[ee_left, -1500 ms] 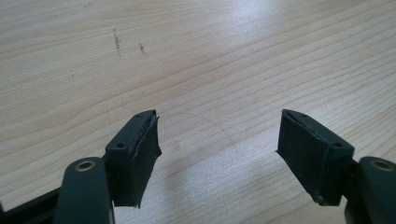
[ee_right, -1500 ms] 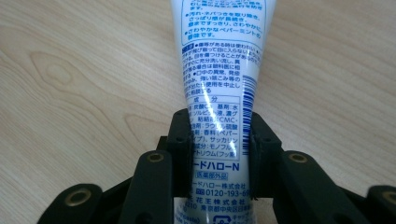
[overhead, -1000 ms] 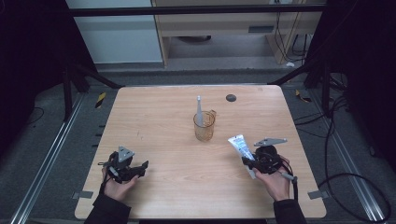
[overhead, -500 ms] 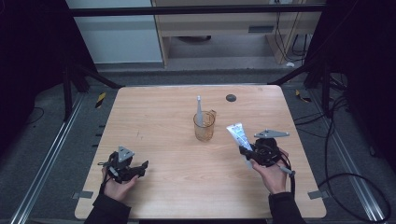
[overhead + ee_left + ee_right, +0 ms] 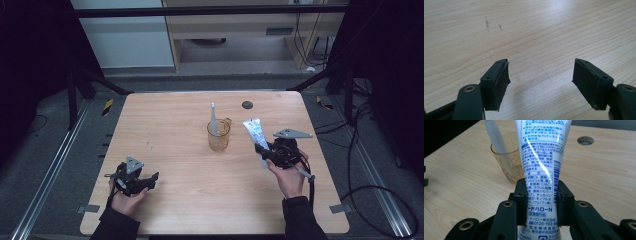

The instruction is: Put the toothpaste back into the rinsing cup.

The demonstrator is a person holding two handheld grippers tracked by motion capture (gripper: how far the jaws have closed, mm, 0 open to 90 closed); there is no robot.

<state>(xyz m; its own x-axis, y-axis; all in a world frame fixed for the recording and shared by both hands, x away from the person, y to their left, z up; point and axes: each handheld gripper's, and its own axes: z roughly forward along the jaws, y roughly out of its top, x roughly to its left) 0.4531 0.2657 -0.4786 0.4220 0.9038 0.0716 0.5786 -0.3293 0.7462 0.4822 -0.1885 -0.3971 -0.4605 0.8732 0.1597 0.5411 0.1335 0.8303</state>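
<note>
My right gripper (image 5: 263,152) (image 5: 541,202) is shut on a white toothpaste tube (image 5: 253,133) (image 5: 539,162) with blue print, holding it above the table with the tube leaning up and to the left. Just left of it stands an amber glass cup (image 5: 219,135) (image 5: 509,162) with a white toothbrush (image 5: 213,117) (image 5: 496,142) upright inside. At the table's front left my left gripper (image 5: 150,181) (image 5: 540,80) rests low over bare wood, open, with nothing between its jaws.
A round dark cable hole (image 5: 247,104) (image 5: 585,140) sits near the wooden table's (image 5: 170,125) far edge. Black frame bars and cables run along the floor on both sides.
My right gripper has lifted the toothpaste tube and carried it up and toward the cup. The left gripper has stayed put.
</note>
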